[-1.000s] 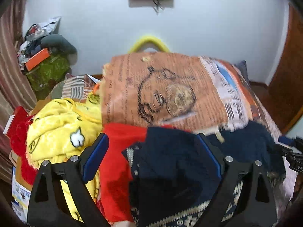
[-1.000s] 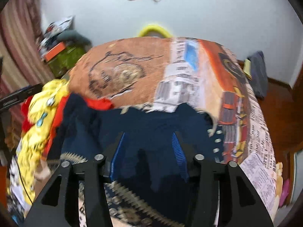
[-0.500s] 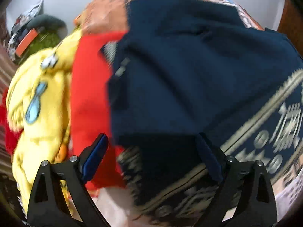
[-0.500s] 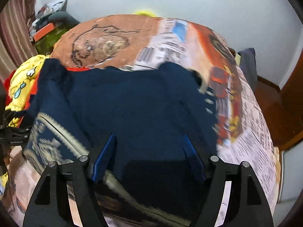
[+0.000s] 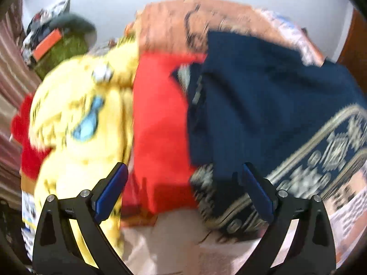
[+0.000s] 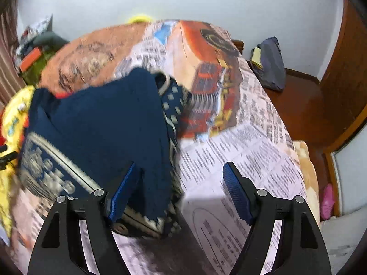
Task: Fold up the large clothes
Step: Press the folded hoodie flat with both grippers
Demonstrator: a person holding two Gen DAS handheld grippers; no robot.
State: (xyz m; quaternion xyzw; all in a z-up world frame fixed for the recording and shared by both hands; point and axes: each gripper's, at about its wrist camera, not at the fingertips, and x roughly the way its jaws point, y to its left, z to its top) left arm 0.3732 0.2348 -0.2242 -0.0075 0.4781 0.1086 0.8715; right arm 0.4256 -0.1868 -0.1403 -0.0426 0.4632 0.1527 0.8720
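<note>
Right wrist view: navy patterned knit sweater (image 6: 103, 126) is lying part-folded on the newspaper-print bed cover (image 6: 240, 160); both grippers' jaws are spreading empty. Judging next: regrasping its 7 o'clock hem.

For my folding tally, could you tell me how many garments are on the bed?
3: navy sweater on the right, red garment beside it, yellow garment furthest left; more may be hidden underneath.
</note>
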